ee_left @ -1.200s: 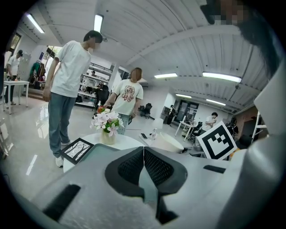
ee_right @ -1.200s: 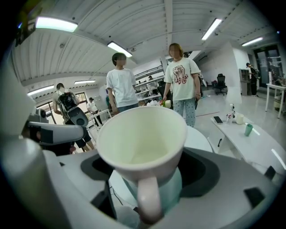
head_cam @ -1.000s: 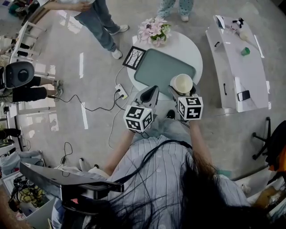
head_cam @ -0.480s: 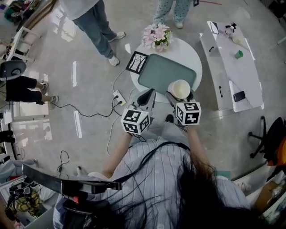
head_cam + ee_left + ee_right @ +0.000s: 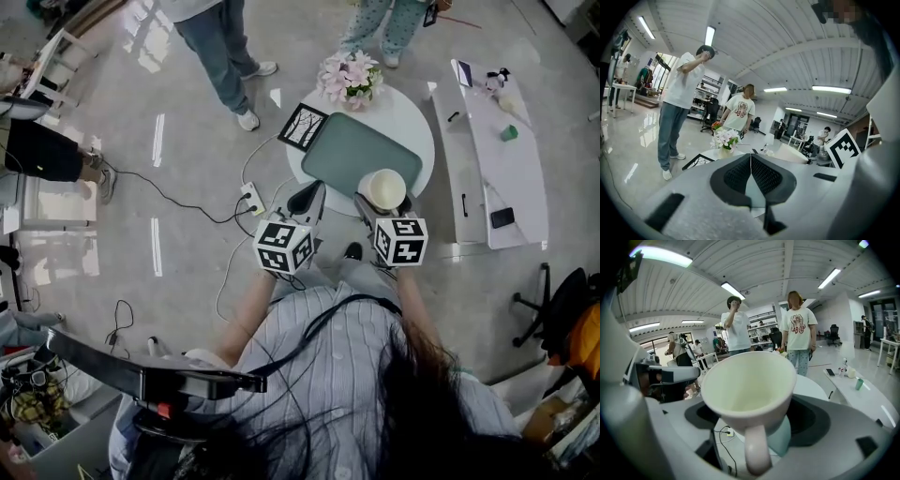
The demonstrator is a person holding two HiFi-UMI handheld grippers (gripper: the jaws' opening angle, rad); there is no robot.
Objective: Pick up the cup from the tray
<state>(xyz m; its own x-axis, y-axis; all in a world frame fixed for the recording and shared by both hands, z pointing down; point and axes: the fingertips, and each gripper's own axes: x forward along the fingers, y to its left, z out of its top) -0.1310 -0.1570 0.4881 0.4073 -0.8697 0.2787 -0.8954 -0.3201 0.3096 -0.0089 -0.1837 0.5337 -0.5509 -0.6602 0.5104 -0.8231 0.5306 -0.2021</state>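
The right gripper (image 5: 380, 204) pinches the cup (image 5: 747, 385) by its sides, handle facing the person, over the tray's (image 5: 347, 150) near right corner. The left gripper (image 5: 751, 173), pressed together and empty, hangs aside, likely unneeded.

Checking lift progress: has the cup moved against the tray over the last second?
No clear move: the cup, in the right gripper, still overlaps the near right corner of the tray.
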